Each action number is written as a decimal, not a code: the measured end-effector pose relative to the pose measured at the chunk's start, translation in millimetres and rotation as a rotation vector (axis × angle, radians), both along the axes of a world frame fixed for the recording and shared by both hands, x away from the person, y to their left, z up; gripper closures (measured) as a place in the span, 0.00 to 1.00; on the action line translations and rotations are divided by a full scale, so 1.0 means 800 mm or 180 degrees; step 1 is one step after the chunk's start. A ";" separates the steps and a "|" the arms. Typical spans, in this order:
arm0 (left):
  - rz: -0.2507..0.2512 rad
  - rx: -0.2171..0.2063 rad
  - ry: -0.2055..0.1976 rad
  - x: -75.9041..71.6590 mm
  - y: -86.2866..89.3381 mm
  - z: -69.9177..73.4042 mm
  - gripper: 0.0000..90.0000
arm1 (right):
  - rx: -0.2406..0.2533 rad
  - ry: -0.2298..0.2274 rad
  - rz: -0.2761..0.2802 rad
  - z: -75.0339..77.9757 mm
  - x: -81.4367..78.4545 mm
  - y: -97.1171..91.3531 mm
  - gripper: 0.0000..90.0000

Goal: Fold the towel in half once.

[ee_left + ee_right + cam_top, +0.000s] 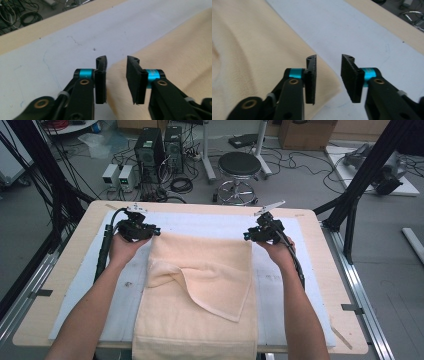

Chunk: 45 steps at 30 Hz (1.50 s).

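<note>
A cream towel [200,320] lies lengthwise on a white mat [280,280], with a loose flap [220,290] folded over its middle. My left gripper [154,232] hovers at the towel's far left corner and my right gripper [248,236] at its far right corner. In the left gripper view the left gripper [116,60] is open, and the towel [175,50] corner lies below the gap, untouched by the pads. In the right gripper view the right gripper [328,58] is open too, above the towel [249,50] edge, with nothing between its pads.
The mat [75,37] covers most of a wooden table [60,285], leaving bare strips of wood at every side. Beyond the far edge, on the floor, stand a round stool [239,167], computer cases [150,150] and loose cables. Black frame posts [365,175] rise at the right.
</note>
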<state>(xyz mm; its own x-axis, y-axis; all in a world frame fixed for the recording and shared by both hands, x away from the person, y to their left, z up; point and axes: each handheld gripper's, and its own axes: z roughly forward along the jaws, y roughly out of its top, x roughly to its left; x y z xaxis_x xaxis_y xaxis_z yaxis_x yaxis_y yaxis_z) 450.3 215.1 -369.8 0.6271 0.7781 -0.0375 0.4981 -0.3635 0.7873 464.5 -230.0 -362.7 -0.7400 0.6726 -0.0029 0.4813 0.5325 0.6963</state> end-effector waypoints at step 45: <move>-0.1420 -0.0492 -0.0269 -0.190 0.043 -0.013 1.00 | 0.0118 0.0070 0.1296 -0.054 -0.195 -0.001 0.94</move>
